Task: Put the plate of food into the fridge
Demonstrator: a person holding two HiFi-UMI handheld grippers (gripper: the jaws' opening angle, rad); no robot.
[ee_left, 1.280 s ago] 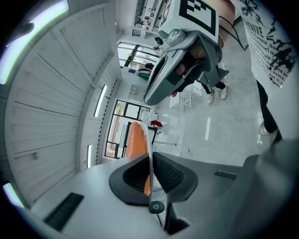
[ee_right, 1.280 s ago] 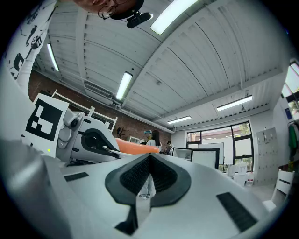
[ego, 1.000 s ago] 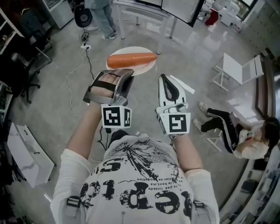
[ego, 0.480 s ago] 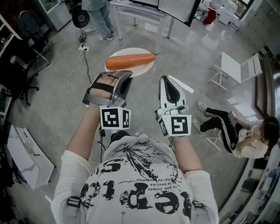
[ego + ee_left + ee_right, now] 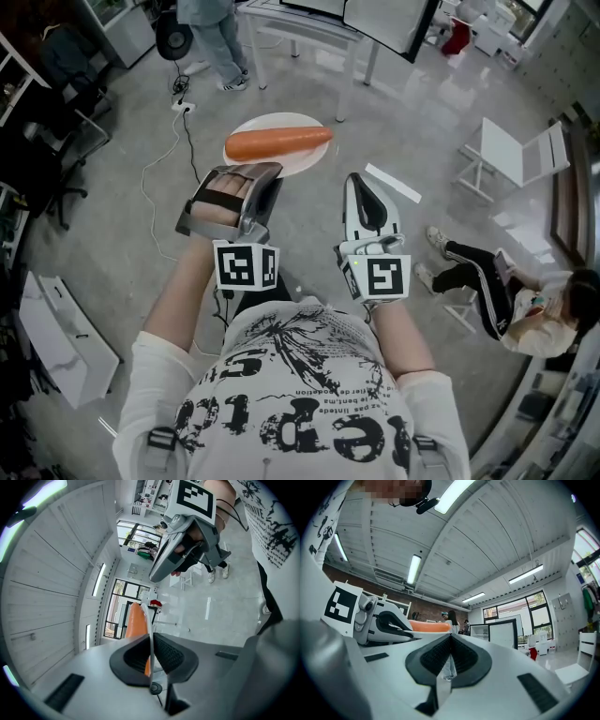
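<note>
A white plate [image 5: 275, 161] carries one long orange piece of food [image 5: 277, 142]. In the head view it hangs above the grey floor, ahead of me. My left gripper [image 5: 263, 172] is shut on the plate's near rim. In the left gripper view the thin rim [image 5: 150, 634] stands between the pads, with the orange food [image 5: 135, 620] beyond. My right gripper [image 5: 362, 182] is to the right of the plate, shut and empty. In the right gripper view its pads [image 5: 451, 656] meet with nothing between them, and a white fridge-like cabinet [image 5: 502, 632] stands far ahead.
A white table [image 5: 309, 23] and a standing person [image 5: 214, 33] are ahead. A white folding chair [image 5: 514, 150] and a seated person [image 5: 525, 295] are at the right. Cables [image 5: 161, 164] trail on the floor at the left, near shelving [image 5: 28, 112].
The plate stays in the left gripper's hold and has shifted slightly nearer and left in the head view. Both grippers keep their positions beside each other.
</note>
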